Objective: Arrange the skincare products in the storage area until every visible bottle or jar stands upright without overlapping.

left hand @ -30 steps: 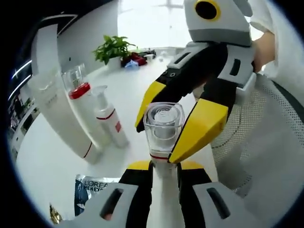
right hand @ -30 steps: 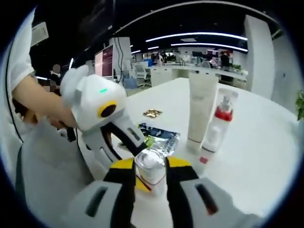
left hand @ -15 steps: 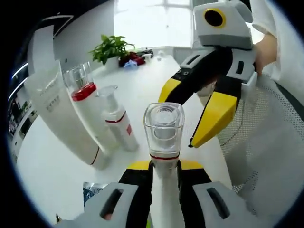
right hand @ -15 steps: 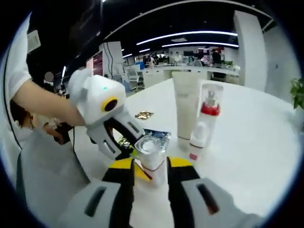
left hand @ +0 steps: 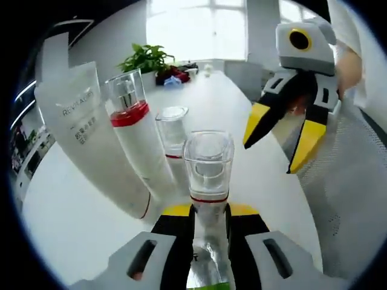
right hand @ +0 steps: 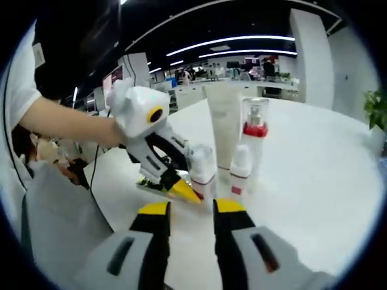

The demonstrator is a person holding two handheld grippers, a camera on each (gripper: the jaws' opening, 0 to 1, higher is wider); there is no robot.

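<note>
Crowding clear-capped bottle (left hand: 208, 166), white tube (left hand: 91, 133), red-collared bottle (left hand: 138, 136)

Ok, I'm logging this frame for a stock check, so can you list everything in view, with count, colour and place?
Held bottle: 1, white with clear cap and red band, between the left tongs' jaws, upright beside the others.
Tall tube: 1, white with grey lettering, standing at the end of the row.
Pump bottle: 1, white with red collar and clear cap, next to the tube.
Small bottle: 1, white with clear cap, behind the held bottle.
Sachet: 1, shiny with green, lying flat under the left tongs.
Potted plant: 1, green, far end of the table.
Table: 1, white.
Left tongs: yellow-tipped, shut on the held bottle.
Right tongs: yellow-tipped, open, holding nothing.
Person's forearm: 1, holding the left tongs.
</note>
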